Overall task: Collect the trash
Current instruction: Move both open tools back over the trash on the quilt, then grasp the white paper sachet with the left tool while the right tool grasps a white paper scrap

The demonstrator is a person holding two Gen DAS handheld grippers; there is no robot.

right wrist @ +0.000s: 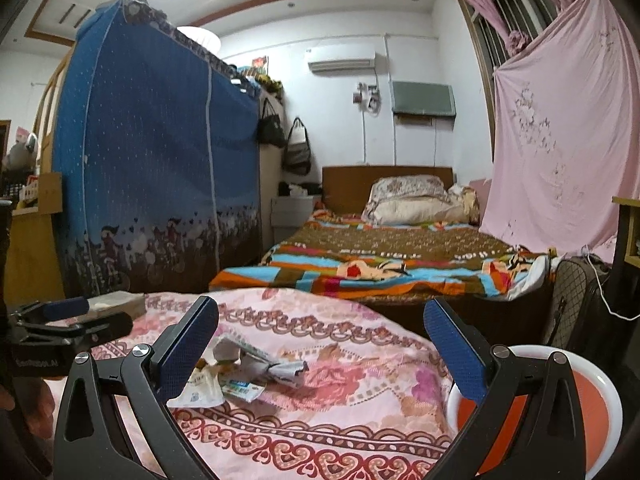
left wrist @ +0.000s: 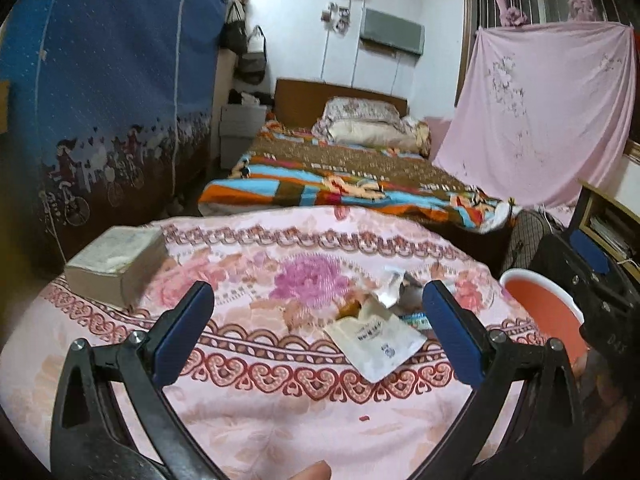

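Observation:
A small pile of trash lies on the pink floral cloth: a white paper packet, crumpled wrappers and a small printed sachet. My left gripper is open and empty, just short of the pile. In the right wrist view the same pile lies left of centre. My right gripper is open and empty above the cloth. The left gripper's body shows at the far left. An orange bin with a white rim stands at the cloth's right edge; it also shows in the right wrist view.
A thick book lies at the cloth's far left. A bed with a colourful blanket stands behind. A blue fabric wardrobe is on the left. A pink sheet hangs on the right. A dark bag stands by the bin.

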